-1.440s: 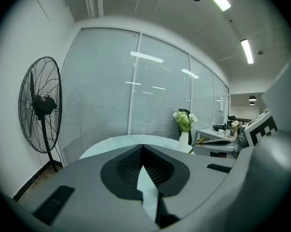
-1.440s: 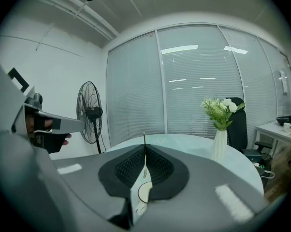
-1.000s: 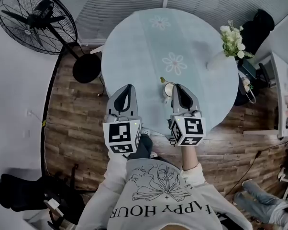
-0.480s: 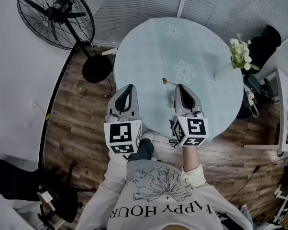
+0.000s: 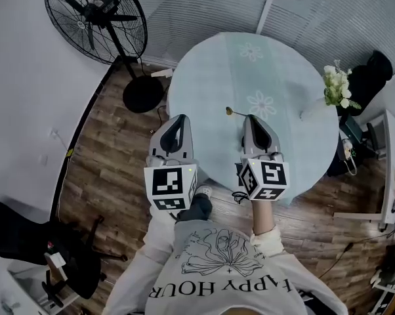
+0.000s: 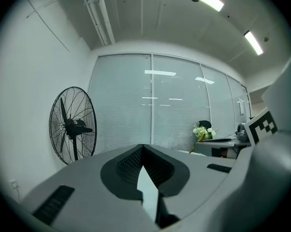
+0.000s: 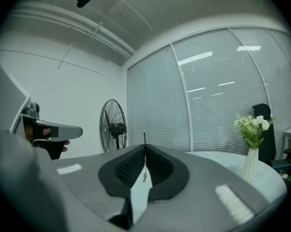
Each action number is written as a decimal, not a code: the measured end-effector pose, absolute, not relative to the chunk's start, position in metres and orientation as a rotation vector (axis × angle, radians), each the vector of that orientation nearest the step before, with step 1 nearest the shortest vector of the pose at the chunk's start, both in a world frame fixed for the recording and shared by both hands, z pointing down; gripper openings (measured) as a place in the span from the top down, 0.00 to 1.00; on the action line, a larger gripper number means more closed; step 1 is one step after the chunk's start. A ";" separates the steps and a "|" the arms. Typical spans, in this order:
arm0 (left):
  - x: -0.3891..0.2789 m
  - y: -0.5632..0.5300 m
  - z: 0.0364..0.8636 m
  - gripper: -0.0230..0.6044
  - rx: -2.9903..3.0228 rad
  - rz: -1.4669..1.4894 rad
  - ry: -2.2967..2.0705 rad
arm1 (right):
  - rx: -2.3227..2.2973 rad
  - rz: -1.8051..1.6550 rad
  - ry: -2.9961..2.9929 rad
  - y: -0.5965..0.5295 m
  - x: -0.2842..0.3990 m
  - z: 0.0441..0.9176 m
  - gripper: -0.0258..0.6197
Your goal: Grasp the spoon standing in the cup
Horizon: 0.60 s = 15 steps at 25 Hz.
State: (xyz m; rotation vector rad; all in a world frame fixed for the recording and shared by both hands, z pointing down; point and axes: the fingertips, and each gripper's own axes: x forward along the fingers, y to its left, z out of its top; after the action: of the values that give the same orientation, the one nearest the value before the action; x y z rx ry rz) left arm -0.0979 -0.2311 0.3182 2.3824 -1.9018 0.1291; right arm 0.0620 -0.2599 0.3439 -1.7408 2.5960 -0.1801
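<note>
My right gripper (image 5: 251, 118) is shut on the thin spoon (image 5: 231, 111), whose end sticks out to the left of the jaw tips over the round pale table (image 5: 283, 71). In the right gripper view the spoon (image 7: 144, 138) stands upright, pinched where the two jaws meet, its top poking above them. The cup is hidden in every view. My left gripper (image 5: 178, 119) hangs beside the table's left edge, over the wooden floor. Its jaws (image 6: 142, 147) meet at the tips with nothing between them.
A white vase of flowers (image 5: 335, 87) stands at the table's right edge. A standing fan (image 5: 96, 18) is on the floor at the far left. A black chair (image 5: 27, 238) sits at the lower left. A glass wall with blinds (image 7: 208, 105) lies beyond the table.
Both grippers have risen together. The white cup, seen just left of the right gripper a second ago, is now out of sight. The spoon's end still shows beside that gripper's tip.
</note>
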 end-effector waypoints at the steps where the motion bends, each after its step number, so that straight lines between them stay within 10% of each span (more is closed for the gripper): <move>1: -0.099 -0.231 0.317 0.96 2.380 0.129 -1.908 | -1.733 -0.179 2.599 -0.260 0.060 0.343 0.94; 15: -0.103 -0.224 0.313 0.96 2.370 0.123 -1.934 | -1.696 -0.148 2.614 -0.255 0.051 0.332 0.94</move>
State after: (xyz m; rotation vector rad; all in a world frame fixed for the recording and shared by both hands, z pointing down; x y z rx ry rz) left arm -0.1030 -0.2235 0.3127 2.3705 -1.9341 0.1230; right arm 0.0512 -0.2550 0.3323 -1.6961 2.6140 -0.1481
